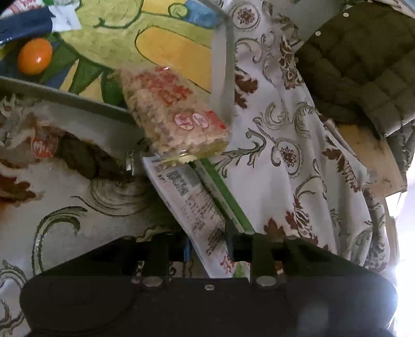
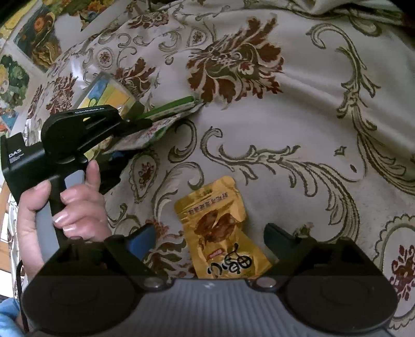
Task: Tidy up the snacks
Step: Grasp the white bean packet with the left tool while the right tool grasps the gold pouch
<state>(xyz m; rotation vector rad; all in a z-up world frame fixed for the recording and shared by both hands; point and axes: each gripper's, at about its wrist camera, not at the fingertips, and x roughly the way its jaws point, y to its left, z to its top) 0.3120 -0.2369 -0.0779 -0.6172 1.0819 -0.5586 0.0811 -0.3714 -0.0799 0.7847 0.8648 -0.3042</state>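
In the left wrist view my left gripper is shut on a white-and-green snack packet that sticks out ahead of it. Just beyond lies a clear-wrapped pack of pale crackers, resting across the corner of a colourful printed tray. The right wrist view shows my right gripper open above a gold snack pouch flat on the floral cloth, its blue pads on either side and clear of it. There a hand holds the left gripper, with its packet.
An orange and a dark blue packet lie in the tray. A red-and-white wrapper sits on the cloth at the left. A dark quilted jacket lies at the upper right. The floral cloth is rumpled.
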